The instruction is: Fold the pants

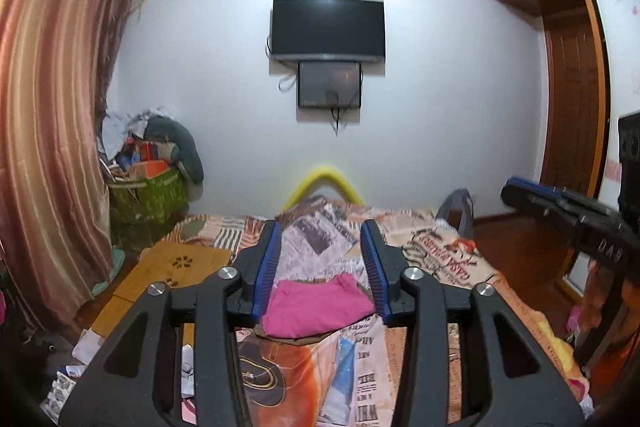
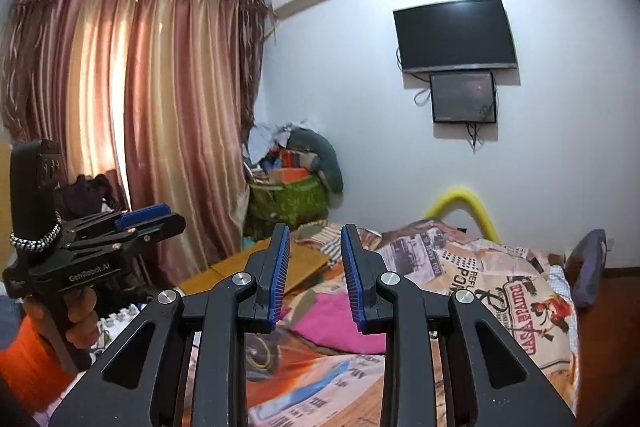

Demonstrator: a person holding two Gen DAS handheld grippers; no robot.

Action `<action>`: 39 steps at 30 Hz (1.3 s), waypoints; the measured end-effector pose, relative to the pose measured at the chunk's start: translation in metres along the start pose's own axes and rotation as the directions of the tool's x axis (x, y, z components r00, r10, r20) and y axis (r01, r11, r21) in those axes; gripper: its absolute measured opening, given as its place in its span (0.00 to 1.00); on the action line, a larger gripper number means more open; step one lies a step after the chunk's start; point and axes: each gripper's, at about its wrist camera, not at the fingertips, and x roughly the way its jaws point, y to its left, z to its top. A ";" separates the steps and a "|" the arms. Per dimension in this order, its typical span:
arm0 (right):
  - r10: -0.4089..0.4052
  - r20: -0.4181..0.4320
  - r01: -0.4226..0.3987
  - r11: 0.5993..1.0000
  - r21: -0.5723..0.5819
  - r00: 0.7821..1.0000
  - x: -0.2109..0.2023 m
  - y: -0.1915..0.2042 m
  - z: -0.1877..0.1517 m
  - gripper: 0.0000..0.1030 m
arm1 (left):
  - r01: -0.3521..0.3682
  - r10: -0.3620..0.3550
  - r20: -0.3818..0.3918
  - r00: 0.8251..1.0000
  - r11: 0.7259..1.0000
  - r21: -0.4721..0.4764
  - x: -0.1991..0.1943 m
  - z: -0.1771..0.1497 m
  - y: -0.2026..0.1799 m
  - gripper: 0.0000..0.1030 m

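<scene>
Pink pants (image 1: 316, 307) lie in a folded pile on the patterned bedspread (image 1: 440, 255), on top of a brown garment. They also show in the right wrist view (image 2: 332, 323). My left gripper (image 1: 322, 231) is open and empty, held above and short of the pile. My right gripper (image 2: 314, 233) is open and empty, also raised above the bed. The right gripper shows from the side at the right edge of the left wrist view (image 1: 520, 193). The left gripper shows at the left of the right wrist view (image 2: 160, 217), in a hand with an orange sleeve.
A wooden lap table (image 1: 180, 263) lies on the bed's left side. A green bag piled with clutter (image 1: 148, 195) stands by the curtain (image 1: 52, 131). A yellow padded rail (image 1: 324, 183) and a grey bag (image 1: 460, 207) are at the bed's far end. A TV (image 1: 328, 29) hangs on the wall.
</scene>
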 end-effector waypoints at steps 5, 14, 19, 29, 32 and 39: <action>0.012 0.036 -0.012 1.000 0.000 0.999 -0.016 0.015 -0.007 0.27 | 0.007 -0.007 0.042 0.999 1.000 -0.008 -0.033 -0.006 -0.013 0.51; -0.041 0.104 0.041 0.999 0.000 0.994 -0.037 0.029 -0.014 0.73 | -0.008 0.009 0.085 0.996 1.000 -0.016 -0.060 -0.020 -0.019 0.81; -0.075 0.092 0.077 0.997 -0.012 0.993 -0.041 0.034 -0.018 0.82 | 0.002 0.002 0.081 0.997 0.999 -0.042 -0.063 -0.023 -0.013 0.92; -0.098 0.070 0.097 0.995 0.022 0.993 -0.046 0.031 -0.027 0.94 | -0.020 0.021 0.086 0.996 1.000 -0.013 -0.068 -0.035 -0.017 0.99; -0.101 0.065 0.100 0.995 0.019 0.993 -0.047 0.033 -0.027 0.95 | -0.017 0.018 0.080 0.997 1.000 -0.015 -0.065 -0.039 -0.018 0.99; -0.106 0.060 0.105 0.994 0.014 0.993 -0.048 0.034 -0.028 0.98 | -0.015 0.016 0.065 0.998 1.000 -0.027 -0.060 -0.042 -0.016 0.99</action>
